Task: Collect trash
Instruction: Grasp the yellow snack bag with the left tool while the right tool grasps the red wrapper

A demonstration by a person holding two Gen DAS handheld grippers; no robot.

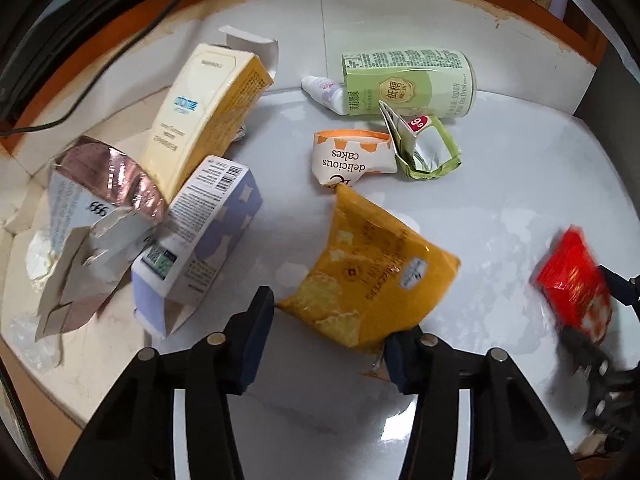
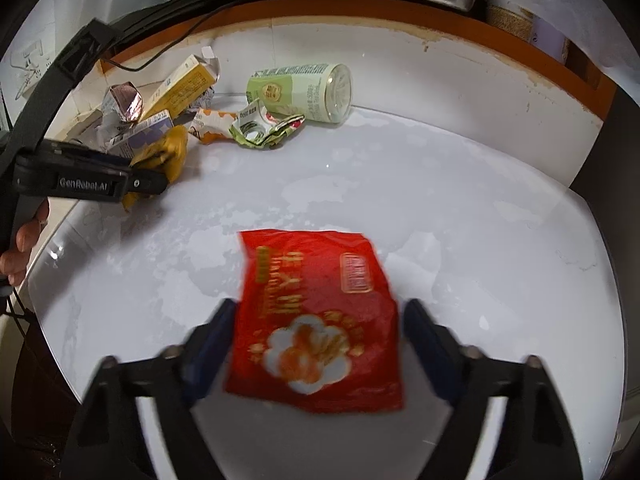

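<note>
The red snack packet (image 2: pixel 316 320) lies between the fingers of my right gripper (image 2: pixel 316 344), spread wide on either side of it; its left edge seems to touch the left finger, while a gap shows at the right one, and motion blur keeps me from telling whether it rests on the white table (image 2: pixel 480 200) or is lifted. In my left wrist view the same red packet (image 1: pixel 572 284) sits far off to the right, blurred, with the right tool's dark tips against it.

My left gripper (image 1: pixel 332 340) is also spread, with the yellow snack bag (image 1: pixel 372 276) between its fingers: the bag's lower corner lies against the right finger (image 1: pixel 400 360), and its left edge is just beside the left finger (image 1: pixel 256 336).

Ahead of the yellow bag lies a torn cake wrapper (image 1: pixel 352 158), touching a crumpled green carton (image 1: pixel 424 152) to its right. Beyond them a green tea bottle (image 1: pixel 412 84) lies on its side, with a small white bottle (image 1: pixel 326 92) at its left end.

To the left of my left tool is a heap: a purple-and-white box (image 1: pixel 204 240), a tall cream-and-yellow box (image 1: pixel 204 112) leaning over it, and a pink foil carton (image 1: pixel 108 184) torn open at the far left.
</note>
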